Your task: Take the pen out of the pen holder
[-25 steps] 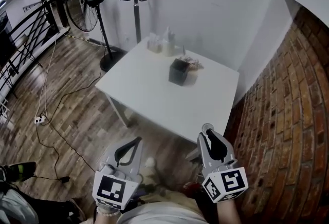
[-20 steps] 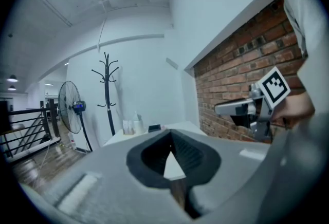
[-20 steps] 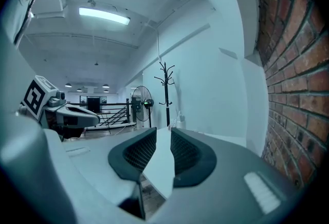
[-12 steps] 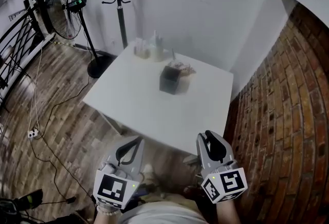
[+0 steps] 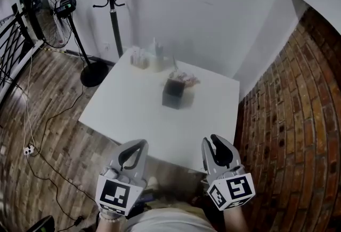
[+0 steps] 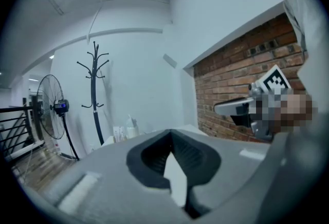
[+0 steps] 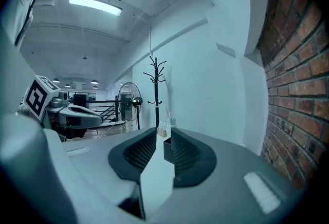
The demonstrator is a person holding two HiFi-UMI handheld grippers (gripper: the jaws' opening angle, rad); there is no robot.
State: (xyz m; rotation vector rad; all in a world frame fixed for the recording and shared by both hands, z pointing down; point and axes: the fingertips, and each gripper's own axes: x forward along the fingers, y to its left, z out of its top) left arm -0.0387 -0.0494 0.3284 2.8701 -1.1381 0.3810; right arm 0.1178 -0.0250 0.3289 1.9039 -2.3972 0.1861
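Nearest to you, in front of your body, you hold both tools over the wooden floor (image 5: pixel 48 119), just before the near edge of the white table (image 5: pixel 133 114). Your left gripper (image 5: pixel 139 144) has its jaws together: in the left gripper view the two tips touch and nothing is between them. Your right gripper (image 5: pixel 214 139) has its jaws almost together, with only a thin gap between the pads, and this gap is empty too. Both tools point toward the far side and both are well apart from the task's thing. Farther, near the middle of the table, stands the dark square pen holder (image 5: pixel 172 94), upright; what is inside it is too blurred to tell, so I cannot make out the pen. Just beside it, on its far right, lie some pale small items (image 5: pixel 187 77). At the far left corner of the table stand a few pale bottles (image 5: pixel 146 58). Beyond the table, at the white wall, you see a black coat stand (image 5: pixel 111 7) and, more to the left, a standing fan (image 5: pixel 50 10). A brick wall (image 5: pixel 298 119) runs along the right.
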